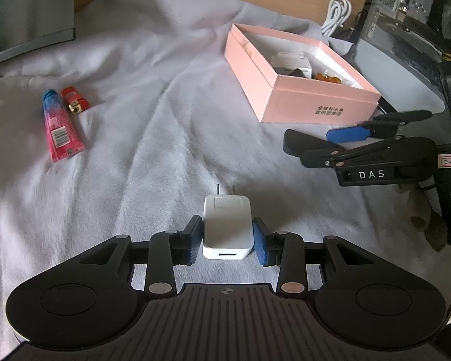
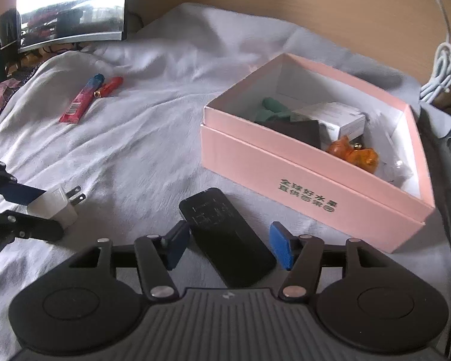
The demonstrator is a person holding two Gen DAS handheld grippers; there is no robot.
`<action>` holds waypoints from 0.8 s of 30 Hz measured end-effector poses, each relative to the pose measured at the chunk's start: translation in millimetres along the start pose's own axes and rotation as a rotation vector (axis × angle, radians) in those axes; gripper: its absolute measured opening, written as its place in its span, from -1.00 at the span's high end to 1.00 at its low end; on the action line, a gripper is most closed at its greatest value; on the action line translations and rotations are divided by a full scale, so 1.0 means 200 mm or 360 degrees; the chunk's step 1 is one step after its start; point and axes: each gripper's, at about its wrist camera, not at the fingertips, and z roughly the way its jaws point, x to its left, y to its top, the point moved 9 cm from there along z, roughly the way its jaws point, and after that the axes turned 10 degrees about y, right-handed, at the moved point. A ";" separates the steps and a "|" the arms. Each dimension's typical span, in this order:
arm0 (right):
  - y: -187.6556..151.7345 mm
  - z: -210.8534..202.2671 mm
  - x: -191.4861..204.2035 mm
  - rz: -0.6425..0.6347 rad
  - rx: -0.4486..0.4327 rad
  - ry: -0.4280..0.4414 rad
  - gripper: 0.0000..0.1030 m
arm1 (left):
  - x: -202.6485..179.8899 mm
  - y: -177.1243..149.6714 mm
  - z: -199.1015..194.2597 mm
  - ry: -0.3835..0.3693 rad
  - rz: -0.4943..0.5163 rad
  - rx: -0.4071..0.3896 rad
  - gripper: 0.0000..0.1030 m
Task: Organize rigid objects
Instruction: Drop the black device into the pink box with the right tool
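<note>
A wrinkled white cloth (image 1: 141, 138) covers the surface. The left gripper (image 1: 227, 237) is closed on the white charger (image 1: 227, 230). The right gripper (image 2: 229, 245) stands open around the black remote (image 2: 225, 234), pads apart from it. Beyond it sits the pink box (image 2: 300, 180).

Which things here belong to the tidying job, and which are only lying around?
Job: white charger in the left jaws; black remote between the right jaws; tube; lighter; pink box.

Lying about: coiled cable, monitor, grey cloth.
</note>
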 end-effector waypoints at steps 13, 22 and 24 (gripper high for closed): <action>-0.08 -0.09 0.13 -0.0044 0.0130 0.0084 0.26 | -0.03 0.04 0.03 0.0019 0.0107 -0.0040 0.25; -0.16 -0.48 0.10 0.0060 0.0006 0.0021 0.26 | -0.21 -0.01 -0.06 -0.0191 0.0362 -0.0032 0.28; -0.11 -0.58 0.08 0.0064 -0.0071 -0.0015 0.27 | -0.26 0.07 -0.11 -0.0277 0.0346 -0.0071 0.28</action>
